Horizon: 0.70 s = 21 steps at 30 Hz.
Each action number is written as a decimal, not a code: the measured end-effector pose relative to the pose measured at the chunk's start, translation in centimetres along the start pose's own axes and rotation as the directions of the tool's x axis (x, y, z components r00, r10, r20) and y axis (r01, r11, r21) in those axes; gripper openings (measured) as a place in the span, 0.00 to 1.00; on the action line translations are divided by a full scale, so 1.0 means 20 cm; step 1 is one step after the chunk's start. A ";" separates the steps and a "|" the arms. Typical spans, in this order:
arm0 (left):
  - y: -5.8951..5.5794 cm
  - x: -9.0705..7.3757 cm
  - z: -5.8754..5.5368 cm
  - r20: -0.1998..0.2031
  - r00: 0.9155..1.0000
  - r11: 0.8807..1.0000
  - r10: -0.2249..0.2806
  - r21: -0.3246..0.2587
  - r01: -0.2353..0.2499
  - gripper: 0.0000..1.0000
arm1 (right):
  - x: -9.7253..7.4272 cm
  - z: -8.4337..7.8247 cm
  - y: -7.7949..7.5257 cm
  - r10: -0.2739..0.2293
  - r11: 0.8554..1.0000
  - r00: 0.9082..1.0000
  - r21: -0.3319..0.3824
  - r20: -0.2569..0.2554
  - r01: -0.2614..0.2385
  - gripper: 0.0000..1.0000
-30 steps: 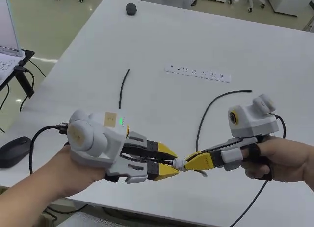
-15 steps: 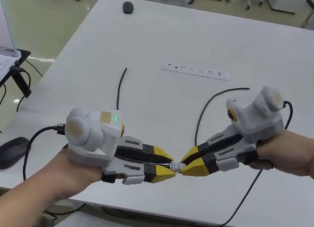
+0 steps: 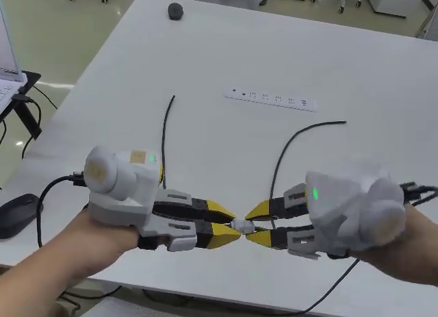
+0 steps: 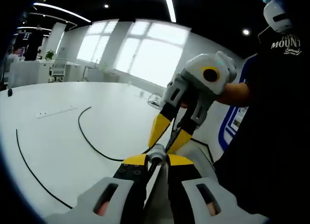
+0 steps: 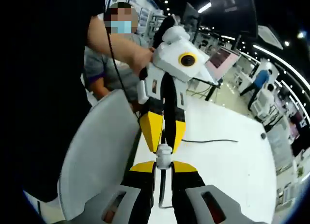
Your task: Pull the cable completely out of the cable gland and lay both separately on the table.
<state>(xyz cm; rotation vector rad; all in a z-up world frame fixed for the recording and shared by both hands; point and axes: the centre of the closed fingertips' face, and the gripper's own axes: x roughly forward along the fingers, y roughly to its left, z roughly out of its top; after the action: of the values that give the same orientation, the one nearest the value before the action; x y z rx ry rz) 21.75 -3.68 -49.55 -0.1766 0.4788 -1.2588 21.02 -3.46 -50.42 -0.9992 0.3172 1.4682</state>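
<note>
Cable gland (image 3: 241,226) is being held in the air over the near edge of the table (image 3: 226,50), caught between two grippers that are being pointed tip to tip. It is being clamped at the tips of the left gripper (image 3: 235,226), whose jaws are closed down to the gland's own width. From the right gripper (image 3: 250,225) it is lying dead ahead, at the tips. Those jaws are being held a little apart on either side of the black cable (image 3: 287,147) where it is leaving the gland, and whether the cable is actually being pinched cannot be told. Gland and cable are being held with their long axis in line with both grippers, left to right across the person's front. Beyond the right jaws the cable is curving away over the table toward the power strip (image 3: 270,100). Both hands are being held low and roughly level, the left aimed rightward, the right leftward, equally near. A straight pull apart along that shared axis is judged to be called for
</note>
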 end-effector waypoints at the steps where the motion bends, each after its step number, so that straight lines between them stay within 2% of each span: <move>1: 0.00 0.00 0.00 0.002 1.000 1.000 0.002 -0.001 -0.002 0.15 | 0.00 -0.01 0.00 -0.026 0.999 0.999 -0.037 -0.022 0.025 0.06; 2: 0.00 0.00 -0.01 -0.003 1.000 1.000 0.001 -0.006 -0.001 0.15 | 0.01 -0.01 0.01 -0.041 0.998 0.998 -0.047 -0.049 0.039 0.06; 3: 0.00 0.00 -0.01 -0.006 1.000 1.000 -0.001 -0.008 0.001 0.15 | 0.01 -0.01 0.02 -0.044 0.998 0.998 -0.048 -0.052 0.041 0.06; 4: -0.01 0.00 -0.01 -0.007 1.000 1.000 -0.002 -0.004 0.002 0.15 | 0.01 0.00 0.01 -0.066 0.995 0.997 -0.079 -0.047 0.062 0.07; 6: -0.01 -0.01 0.00 0.007 1.000 1.000 -0.006 -0.012 0.006 0.15 | 0.00 0.01 0.01 -0.088 0.994 0.996 -0.070 -0.032 0.086 0.07; 13: -0.02 -0.02 0.01 0.000 1.000 1.000 -0.010 0.021 0.010 0.15 | -0.01 0.02 0.00 -0.092 0.994 0.995 -0.061 -0.029 0.090 0.07; 16: -0.02 -0.01 0.01 -0.005 1.000 1.000 -0.012 0.028 0.012 0.15 | -0.01 0.01 0.00 -0.079 0.996 0.997 -0.041 -0.025 0.078 0.08; 17: -0.03 -0.01 0.01 -0.005 1.000 0.999 -0.011 0.030 0.011 0.15 | -0.01 0.01 0.00 -0.077 0.997 0.997 -0.027 -0.021 0.077 0.08; 19: -0.04 -0.01 0.01 -0.002 1.000 0.999 -0.011 0.041 0.011 0.15 | -0.02 0.02 0.00 -0.060 0.997 0.998 0.049 0.009 0.059 0.08; 21: -0.05 -0.01 0.01 -0.004 1.000 0.998 -0.012 0.058 0.012 0.15 | -0.04 0.04 -0.01 -0.047 0.980 0.996 0.197 0.081 0.030 0.09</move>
<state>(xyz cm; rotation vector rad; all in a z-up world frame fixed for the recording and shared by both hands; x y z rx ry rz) 20.95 -3.83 -48.89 -0.1284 0.4447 -1.2832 20.70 -3.39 -49.28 -0.7785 0.3709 1.4112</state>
